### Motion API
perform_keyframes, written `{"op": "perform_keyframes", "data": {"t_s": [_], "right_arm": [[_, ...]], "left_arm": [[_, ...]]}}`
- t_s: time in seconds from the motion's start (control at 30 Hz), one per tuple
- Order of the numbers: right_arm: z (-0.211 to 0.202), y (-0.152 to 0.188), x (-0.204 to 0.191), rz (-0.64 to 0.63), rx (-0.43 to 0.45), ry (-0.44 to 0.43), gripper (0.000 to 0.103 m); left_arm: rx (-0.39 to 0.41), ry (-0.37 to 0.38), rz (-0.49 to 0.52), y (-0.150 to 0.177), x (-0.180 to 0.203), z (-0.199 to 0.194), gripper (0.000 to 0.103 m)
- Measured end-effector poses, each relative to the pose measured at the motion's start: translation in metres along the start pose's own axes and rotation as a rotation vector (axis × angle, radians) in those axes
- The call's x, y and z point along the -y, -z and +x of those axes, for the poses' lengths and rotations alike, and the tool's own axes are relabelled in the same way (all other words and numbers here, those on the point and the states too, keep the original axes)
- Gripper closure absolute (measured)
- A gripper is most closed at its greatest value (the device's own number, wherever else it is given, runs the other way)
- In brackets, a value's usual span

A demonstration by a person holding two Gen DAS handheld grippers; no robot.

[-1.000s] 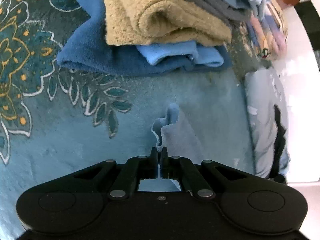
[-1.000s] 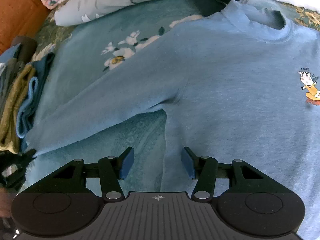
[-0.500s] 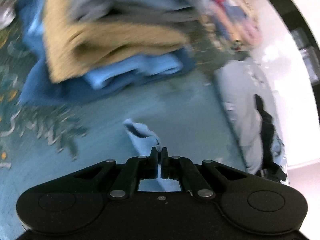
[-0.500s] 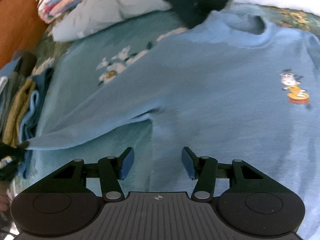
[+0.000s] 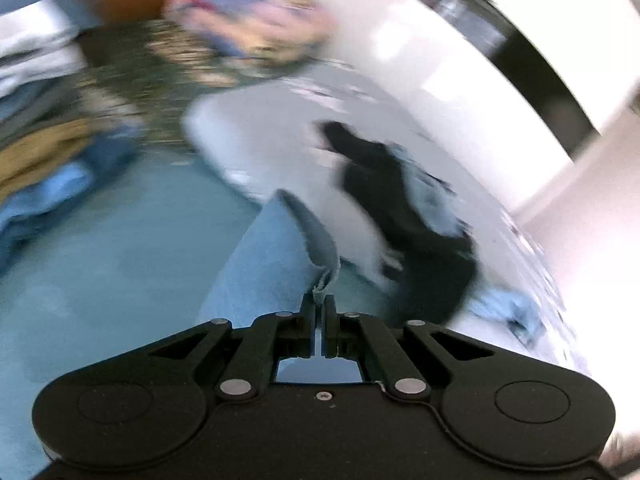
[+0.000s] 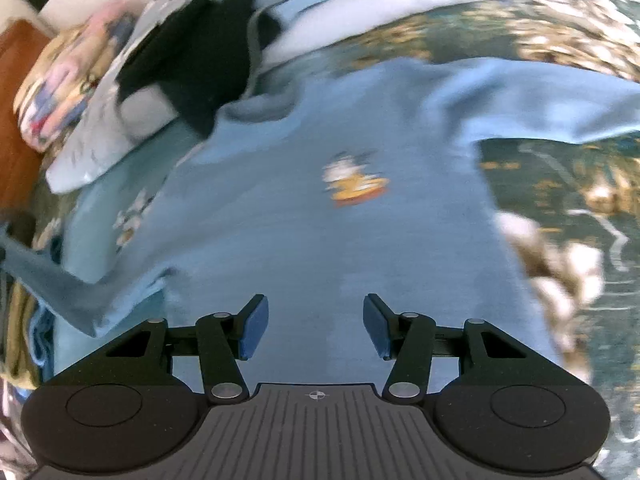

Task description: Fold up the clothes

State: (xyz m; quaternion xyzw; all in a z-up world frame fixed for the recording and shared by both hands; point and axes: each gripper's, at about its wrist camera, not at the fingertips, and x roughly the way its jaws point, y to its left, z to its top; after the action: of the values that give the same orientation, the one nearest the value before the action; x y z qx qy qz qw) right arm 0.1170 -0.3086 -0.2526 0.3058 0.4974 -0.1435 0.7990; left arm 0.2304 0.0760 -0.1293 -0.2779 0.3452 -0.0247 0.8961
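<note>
A light blue sweatshirt (image 6: 304, 232) with a small cartoon print (image 6: 354, 184) lies spread on the teal floral bedspread (image 6: 560, 176), collar toward the far side. My left gripper (image 5: 319, 304) is shut on the cuff of its sleeve (image 5: 272, 264), which is lifted and drawn across. In the right wrist view that sleeve (image 6: 60, 288) stretches off to the left edge. My right gripper (image 6: 314, 326) hangs open just above the sweatshirt's lower body, nothing between its blue pads (image 6: 252, 328). Both views are blurred by motion.
A stack of folded clothes (image 5: 44, 160), tan and blue, sits at the left. A pale grey garment (image 5: 280, 132) with a black one (image 5: 404, 216) on it lies beyond the collar. A floral pillow (image 5: 244, 28) and a brown headboard (image 6: 16, 92) are at the back.
My left gripper has swung right with the sleeve cuff, away from the folded stack toward the grey and black clothes. My right gripper has shifted right over the sweatshirt body, still open.
</note>
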Motion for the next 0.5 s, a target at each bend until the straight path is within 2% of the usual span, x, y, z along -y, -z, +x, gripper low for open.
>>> {"op": "perform_keyframes", "data": {"t_s": [0.17, 0.33, 0.4, 0.5], "right_arm": [[-0.019, -0.003, 0.054, 0.027, 0.018, 0.004, 0.053], [-0.037, -0.009, 0.109, 0.074, 0.035, 0.008, 0.053], [-0.042, -0.012, 0.129, 0.087, 0.038, 0.017, 0.053], [-0.048, -0.017, 0.156, 0.111, 0.053, 0.036, 0.053]], "left_arm": [[-0.05, 0.134, 0.098, 0.032, 0.097, 0.045, 0.103], [-0.14, 0.223, 0.17, 0.083, 0.178, 0.094, 0.103], [-0.18, 0.241, 0.198, 0.104, 0.2, 0.113, 0.103], [-0.252, 0.226, 0.229, 0.139, 0.221, 0.139, 0.103]]}}
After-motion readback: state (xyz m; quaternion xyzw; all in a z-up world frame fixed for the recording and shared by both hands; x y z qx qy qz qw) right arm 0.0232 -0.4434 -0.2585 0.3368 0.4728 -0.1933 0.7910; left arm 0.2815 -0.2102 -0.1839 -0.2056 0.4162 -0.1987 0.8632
